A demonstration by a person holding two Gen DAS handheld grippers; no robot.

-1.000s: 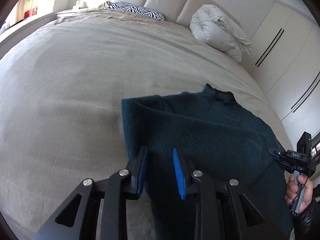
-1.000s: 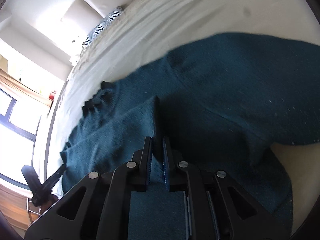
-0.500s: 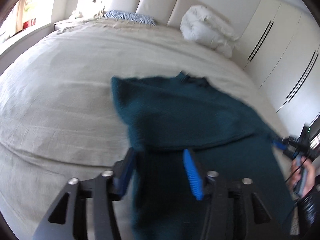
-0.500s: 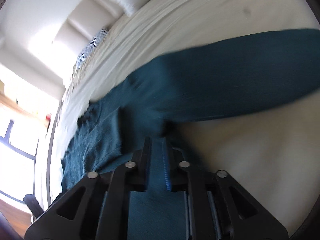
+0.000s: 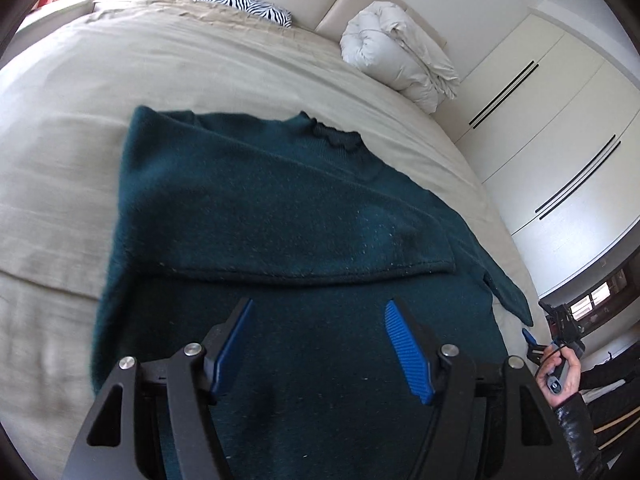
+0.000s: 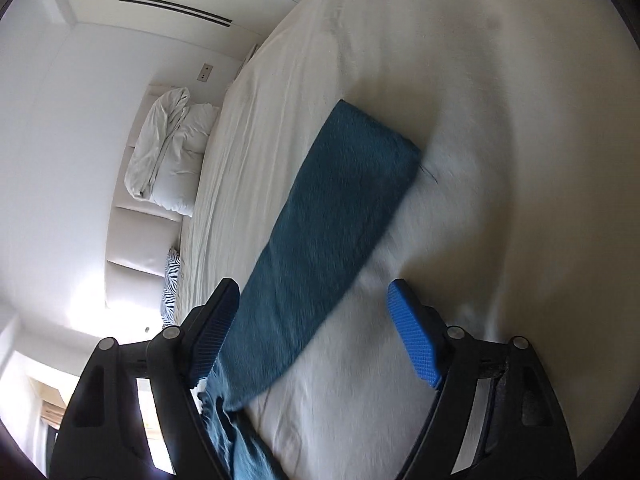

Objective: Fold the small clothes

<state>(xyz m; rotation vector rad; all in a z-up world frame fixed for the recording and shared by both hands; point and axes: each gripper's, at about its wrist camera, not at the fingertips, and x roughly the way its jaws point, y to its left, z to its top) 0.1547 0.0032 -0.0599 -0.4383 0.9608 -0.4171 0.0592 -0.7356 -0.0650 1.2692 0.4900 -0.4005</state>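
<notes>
Gaping empty, both tongs: left (image 5: 318, 344), right (image 6: 314, 330) | sweater (image 5: 280, 216) collar: left view only

The left wrist view looks down close over the dark teal knitted sweater (image 5: 288, 216) toward the padded cream headboard (image 5: 320, 4); the right wrist view, rolled sideways, shares both.

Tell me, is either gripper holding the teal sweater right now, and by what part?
Neither. The left gripper and right gripper are both open, with nothing pinched; the sweater lies on the bed.
</notes>
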